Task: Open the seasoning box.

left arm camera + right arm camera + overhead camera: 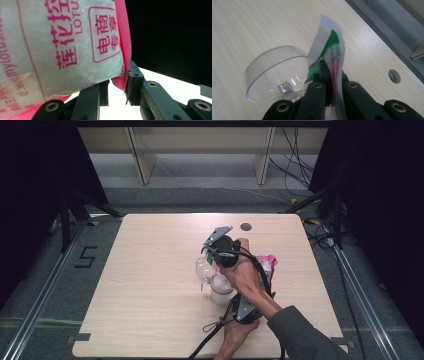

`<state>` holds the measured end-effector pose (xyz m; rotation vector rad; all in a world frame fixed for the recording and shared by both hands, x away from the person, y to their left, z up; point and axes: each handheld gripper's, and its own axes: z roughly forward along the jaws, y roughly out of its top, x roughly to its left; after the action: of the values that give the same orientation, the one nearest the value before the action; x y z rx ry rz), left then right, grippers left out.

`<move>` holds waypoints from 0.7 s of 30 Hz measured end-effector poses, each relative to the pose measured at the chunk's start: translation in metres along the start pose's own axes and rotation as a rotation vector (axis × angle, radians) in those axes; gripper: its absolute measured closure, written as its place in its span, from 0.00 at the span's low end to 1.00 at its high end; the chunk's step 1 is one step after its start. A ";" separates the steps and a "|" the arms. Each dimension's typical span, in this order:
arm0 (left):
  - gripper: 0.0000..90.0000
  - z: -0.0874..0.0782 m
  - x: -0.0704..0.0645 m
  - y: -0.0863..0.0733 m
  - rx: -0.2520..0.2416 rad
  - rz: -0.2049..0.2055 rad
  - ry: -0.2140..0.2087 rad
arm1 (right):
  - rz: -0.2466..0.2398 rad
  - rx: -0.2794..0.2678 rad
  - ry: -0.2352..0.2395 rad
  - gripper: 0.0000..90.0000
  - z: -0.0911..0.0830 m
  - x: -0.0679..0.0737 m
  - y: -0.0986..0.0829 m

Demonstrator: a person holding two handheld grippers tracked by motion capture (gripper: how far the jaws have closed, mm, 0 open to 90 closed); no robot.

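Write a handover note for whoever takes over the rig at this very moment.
Right gripper: shut on the packet, a white one with green and red print, held at the rim of the clear cup.
Left gripper: shut on the pink edge of the bag of white granules.
The cup sits mid-table, and the bag is beside it to the right.
Done: both items gripped. I can't tell whether anything has gone into the cup.
Left: probably emptying the packet or bag into the cup.

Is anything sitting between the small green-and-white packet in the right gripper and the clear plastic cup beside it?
Nothing visible does. In the right gripper view, the right gripper is clamped on the small packet, whose edge lies right against the rim of the clear cup. The cup's mouth looks unobstructed. The left gripper pinches the pink-and-white bag.
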<state>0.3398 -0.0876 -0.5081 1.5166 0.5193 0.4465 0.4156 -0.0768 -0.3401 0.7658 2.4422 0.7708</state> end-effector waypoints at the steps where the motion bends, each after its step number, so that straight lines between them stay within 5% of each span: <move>1: 0.83 0.000 0.000 0.000 -0.001 0.000 0.001 | -0.023 -0.002 -0.003 1.00 0.002 -0.001 0.000; 21: 0.84 0.001 -0.002 0.002 -0.015 -0.008 0.021 | -0.032 -0.001 0.001 1.00 0.002 0.001 0.002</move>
<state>0.3392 -0.0895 -0.5059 1.4962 0.5369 0.4599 0.4169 -0.0741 -0.3409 0.7243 2.4488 0.7597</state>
